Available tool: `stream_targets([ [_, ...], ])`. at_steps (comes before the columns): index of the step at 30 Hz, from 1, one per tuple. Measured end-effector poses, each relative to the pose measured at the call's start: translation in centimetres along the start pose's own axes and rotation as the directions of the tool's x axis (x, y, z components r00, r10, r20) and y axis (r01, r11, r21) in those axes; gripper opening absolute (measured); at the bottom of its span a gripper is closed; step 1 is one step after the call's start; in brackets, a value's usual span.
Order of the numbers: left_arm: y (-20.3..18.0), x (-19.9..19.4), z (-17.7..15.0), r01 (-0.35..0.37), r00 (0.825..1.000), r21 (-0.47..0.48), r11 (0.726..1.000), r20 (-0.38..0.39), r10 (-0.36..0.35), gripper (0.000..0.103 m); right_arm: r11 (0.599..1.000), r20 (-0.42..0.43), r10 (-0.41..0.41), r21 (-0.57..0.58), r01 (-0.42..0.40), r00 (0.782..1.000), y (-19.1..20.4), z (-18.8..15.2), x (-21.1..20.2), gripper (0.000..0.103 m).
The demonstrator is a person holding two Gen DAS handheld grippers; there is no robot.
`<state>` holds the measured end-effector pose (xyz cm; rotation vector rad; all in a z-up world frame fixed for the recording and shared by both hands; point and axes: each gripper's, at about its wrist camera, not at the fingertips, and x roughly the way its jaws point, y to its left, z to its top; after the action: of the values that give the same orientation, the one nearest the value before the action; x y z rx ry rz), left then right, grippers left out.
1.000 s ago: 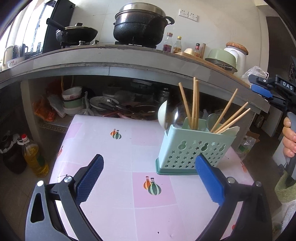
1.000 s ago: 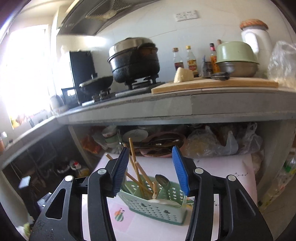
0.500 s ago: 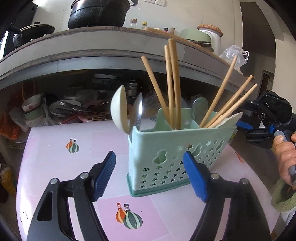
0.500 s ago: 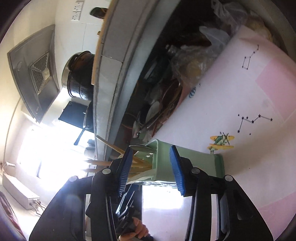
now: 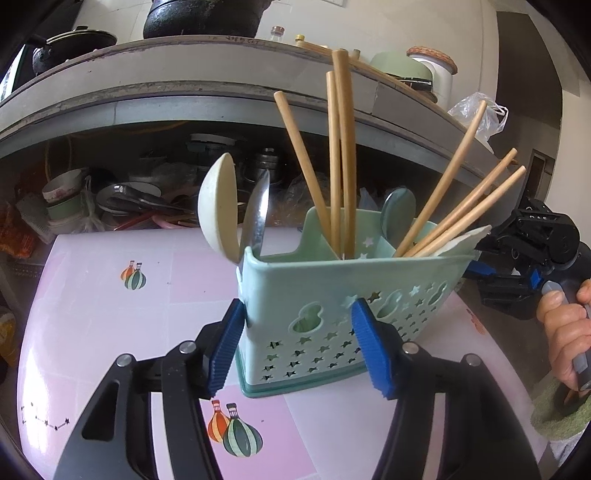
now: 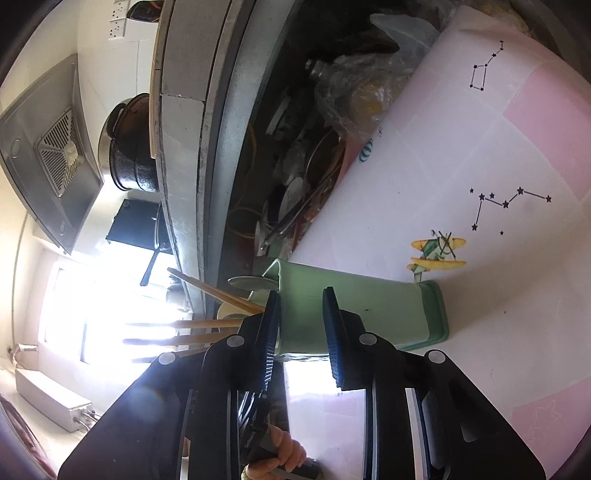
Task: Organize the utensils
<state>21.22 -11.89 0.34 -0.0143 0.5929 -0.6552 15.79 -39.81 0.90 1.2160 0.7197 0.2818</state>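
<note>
A mint-green utensil caddy (image 5: 343, 299) with star cut-outs stands on the pink table (image 5: 92, 306). It holds several wooden chopsticks (image 5: 341, 155), a cream spoon (image 5: 219, 212) and a metal spoon (image 5: 256, 218). My left gripper (image 5: 297, 350) is open, its blue pads (image 5: 225, 347) on either side of the caddy's near left corner. My right gripper (image 6: 301, 332), rolled sideways, is open at the caddy's (image 6: 354, 314) right end by its rim; the chopsticks (image 6: 207, 325) stick out to the left there. It also shows in the left wrist view (image 5: 524, 266).
A grey kitchen counter (image 5: 184, 85) with a black pot (image 5: 207, 18) overhangs the table's far edge. Dishes and pans (image 5: 122, 203) crowd the shelf beneath it. A range hood (image 6: 48, 155) shows in the right wrist view. A green cloth (image 5: 561, 417) lies at the table's right edge.
My left gripper has moved in close to the caddy and narrowed, its pads now flanking the corner. My right gripper has rolled sideways and closed in on the caddy's right end.
</note>
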Motion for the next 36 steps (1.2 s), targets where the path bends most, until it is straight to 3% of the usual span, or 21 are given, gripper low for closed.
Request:
stream_targets([
  [5, 0.7, -2.2, -0.7, -0.032, 0.999, -0.053, 0.998, -0.011, 0.032, 0.054, 1.0, -0.026, 0.009, 0.019, -0.009, 1.0, 0.6, -1.5, 0.3, 0.024],
  [16, 1.0, -4.3, -1.9, -0.036, 0.999, -0.042, 0.998, -0.019, 0.035, 0.054, 0.998, -0.02, 0.012, 0.066, -0.01, 1.0, 0.5, -4.6, -0.8, 0.024],
  [19, 0.9, -4.5, -1.9, -0.036, 0.999, -0.031, 0.999, -0.034, 0.035, 0.061, 0.997, -0.002, 0.038, 0.064, -0.038, 0.999, 0.5, -4.8, -1.7, 0.024],
  [23, 0.4, -6.8, -2.9, -0.073, 0.997, -0.034, 0.997, -0.026, 0.072, 0.076, 0.995, 0.075, -0.07, -0.068, 0.075, 0.995, 1.7, -6.3, -4.6, 0.029],
  [24, 0.3, -7.5, -3.3, -0.091, 0.996, -0.039, 0.995, -0.029, 0.09, 0.078, 0.981, 0.106, -0.14, -0.122, 0.153, 0.984, 2.3, -7.1, -5.2, 0.033],
  [25, 0.3, -8.1, -3.5, -0.112, 0.993, -0.048, 0.993, -0.035, 0.11, 0.083, 0.947, 0.151, -0.233, -0.188, 0.259, 0.961, 3.0, -8.0, -5.7, 0.036],
  [26, 0.3, -8.8, -3.8, -0.137, 0.99, -0.062, 0.989, -0.041, 0.135, 0.087, 0.891, 0.203, -0.329, -0.257, 0.375, 0.922, 3.8, -9.2, -5.8, 0.041],
  [27, 0.3, -9.4, -4.0, -0.157, 0.987, -0.079, 0.984, -0.046, 0.154, 0.089, 0.825, 0.244, -0.407, -0.316, 0.469, 0.88, 4.4, -10.4, -5.7, 0.046],
  [29, 0.3, -10.4, -4.3, -0.197, 0.98, -0.106, 0.975, -0.055, 0.192, 0.097, 0.653, 0.311, -0.537, -0.435, 0.62, 0.784, 5.4, -13.2, -4.2, 0.054],
  [31, 0.0, -11.0, -4.4, -0.261, 0.965, -0.118, 0.958, -0.068, 0.254, 0.097, 0.526, 0.355, -0.596, -0.506, 0.684, 0.721, 5.6, -15.6, -2.8, 0.062],
  [34, -0.1, -11.5, -4.2, -0.355, 0.934, -0.119, 0.927, -0.084, 0.347, 0.097, 0.418, 0.405, -0.623, -0.551, 0.722, 0.669, 5.7, -17.9, -1.3, 0.072],
  [36, -0.1, -11.8, -4.0, -0.401, 0.916, -0.123, 0.908, -0.089, 0.392, 0.097, 0.388, 0.431, -0.619, -0.559, 0.733, 0.657, 5.9, -18.6, -0.7, 0.08],
])
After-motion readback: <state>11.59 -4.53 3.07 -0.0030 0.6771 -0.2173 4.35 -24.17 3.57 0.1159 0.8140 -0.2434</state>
